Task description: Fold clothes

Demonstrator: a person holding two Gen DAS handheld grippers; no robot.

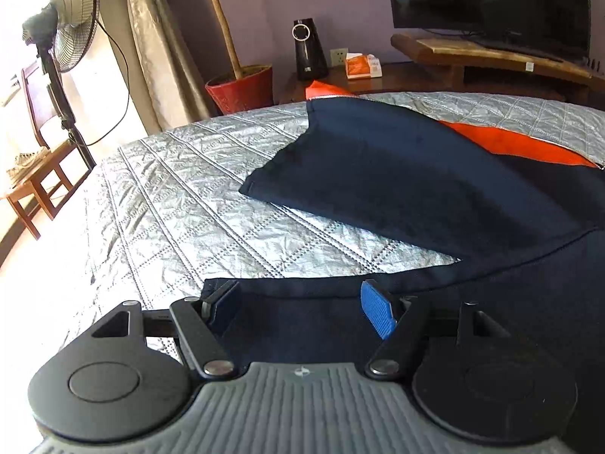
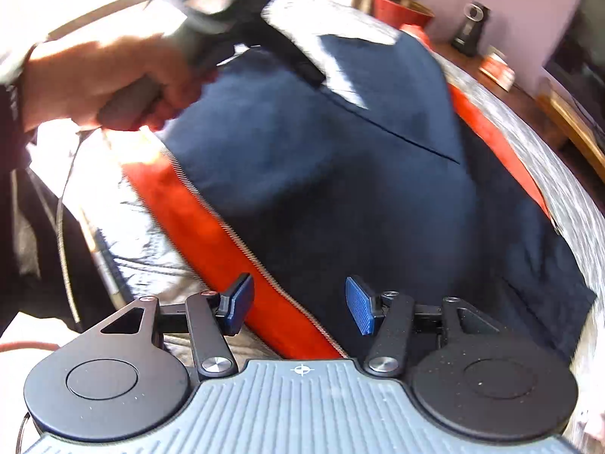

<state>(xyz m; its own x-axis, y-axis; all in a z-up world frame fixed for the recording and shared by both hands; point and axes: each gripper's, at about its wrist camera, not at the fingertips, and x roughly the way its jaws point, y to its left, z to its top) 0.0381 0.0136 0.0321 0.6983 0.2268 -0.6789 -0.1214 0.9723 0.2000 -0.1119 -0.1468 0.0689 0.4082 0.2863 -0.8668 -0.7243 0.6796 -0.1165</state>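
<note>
A navy jacket [image 1: 397, 174] with an orange lining [image 1: 506, 140] and a silver zipper lies on a silver quilted bed cover [image 1: 181, 204]. My left gripper [image 1: 298, 299] is open, its jaws wide over the jacket's near navy edge, and the cloth lies between the fingers. In the right wrist view the jacket [image 2: 340, 174] lies spread, with an orange zipper band [image 2: 211, 234] running toward me. My right gripper [image 2: 298, 306] is open above that band and holds nothing. The left gripper [image 2: 211, 3], held by a hand, shows at the upper left there.
A standing fan [image 1: 64, 26] and a wooden chair [image 1: 34, 159] stand left of the bed. A red plant pot [image 1: 242, 89], a black speaker [image 1: 310, 49], a tissue box [image 1: 363, 66] and a TV [image 1: 491, 0] on a wooden stand line the far wall.
</note>
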